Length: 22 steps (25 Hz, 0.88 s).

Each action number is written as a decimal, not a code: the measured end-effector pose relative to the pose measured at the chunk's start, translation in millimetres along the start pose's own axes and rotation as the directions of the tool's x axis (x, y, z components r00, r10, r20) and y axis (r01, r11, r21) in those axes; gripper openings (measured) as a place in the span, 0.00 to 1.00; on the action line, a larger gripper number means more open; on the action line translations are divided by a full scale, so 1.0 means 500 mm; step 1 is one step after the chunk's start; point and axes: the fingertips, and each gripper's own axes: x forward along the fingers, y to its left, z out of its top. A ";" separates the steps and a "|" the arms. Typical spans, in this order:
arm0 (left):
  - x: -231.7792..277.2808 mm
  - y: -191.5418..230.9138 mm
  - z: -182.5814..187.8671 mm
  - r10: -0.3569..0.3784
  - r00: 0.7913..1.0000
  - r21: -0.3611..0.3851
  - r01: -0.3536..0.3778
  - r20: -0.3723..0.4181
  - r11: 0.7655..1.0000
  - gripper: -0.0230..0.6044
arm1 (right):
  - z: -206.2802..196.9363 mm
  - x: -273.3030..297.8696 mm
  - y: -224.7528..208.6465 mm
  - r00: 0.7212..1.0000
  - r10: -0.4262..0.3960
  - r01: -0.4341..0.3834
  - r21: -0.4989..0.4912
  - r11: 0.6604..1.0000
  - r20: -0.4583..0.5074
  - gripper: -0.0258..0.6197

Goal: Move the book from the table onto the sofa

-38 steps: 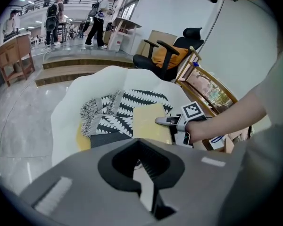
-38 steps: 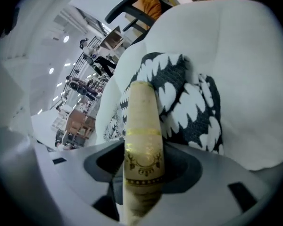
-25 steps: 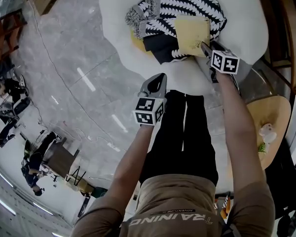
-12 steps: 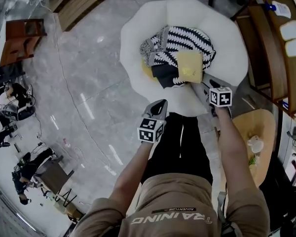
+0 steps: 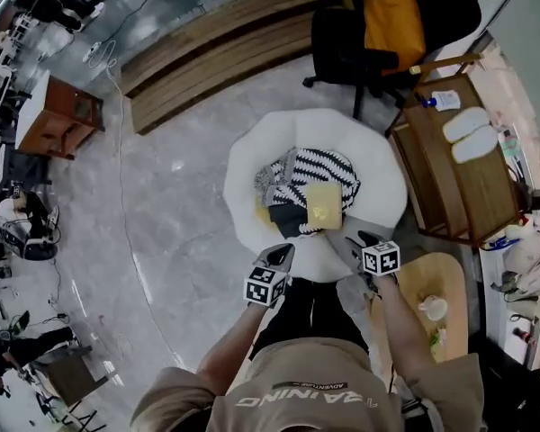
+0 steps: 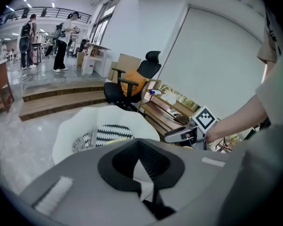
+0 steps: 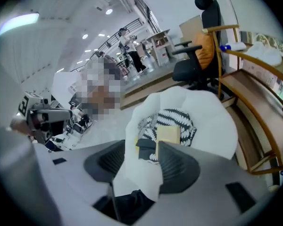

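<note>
Book: the yellow book (image 5: 324,207) (image 7: 168,134) lies flat on the sofa, straight ahead of the right gripper's jaws and well clear of their tips. From the left gripper's jaws it lies ahead and off to the right.
Under the book: it rests on a striped cushion (image 5: 319,167) (image 7: 172,117) (image 6: 108,133) and partly over a black cloth (image 5: 292,219).
Sofa: round and white (image 5: 378,178) (image 7: 212,117) (image 6: 70,131); its near rim is just ahead of both pairs of jaws.
Right gripper (image 5: 353,239) (image 7: 141,161): jaws wide apart with nothing between them; the sofa rim and the book show through the gap.
Left gripper (image 5: 283,255) (image 6: 140,149): jaws closed tip to tip, holding nothing.
Table: round, wooden (image 5: 450,273), to the right of the right gripper and behind its jaw tips.
</note>
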 end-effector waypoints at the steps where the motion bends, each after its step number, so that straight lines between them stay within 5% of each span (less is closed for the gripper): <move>1: -0.010 -0.006 0.020 -0.002 1.000 0.012 0.002 0.014 1.000 0.02 | 0.014 -0.023 0.023 1.000 0.008 -0.008 -0.005 1.000 0.027 0.39; 8: -0.065 -0.039 0.176 -0.024 0.992 0.108 0.011 0.125 0.994 0.02 | 0.135 -0.147 0.105 0.979 -0.032 0.038 -0.027 0.999 0.201 0.34; 13: -0.138 -0.064 0.203 -0.028 0.984 0.104 0.010 0.174 0.994 0.02 | 0.214 -0.252 0.170 0.950 -0.048 0.097 -0.143 0.985 0.308 0.06; 17: -0.175 -0.077 0.227 -0.048 0.974 0.082 0.030 0.219 0.996 0.02 | 0.274 -0.339 0.238 0.918 -0.017 0.134 -0.270 0.954 0.396 0.05; 22: -0.216 -0.092 0.292 -0.065 0.946 0.091 0.038 0.317 0.995 0.02 | 0.334 -0.413 0.307 0.876 -0.005 0.172 -0.303 0.937 0.483 0.05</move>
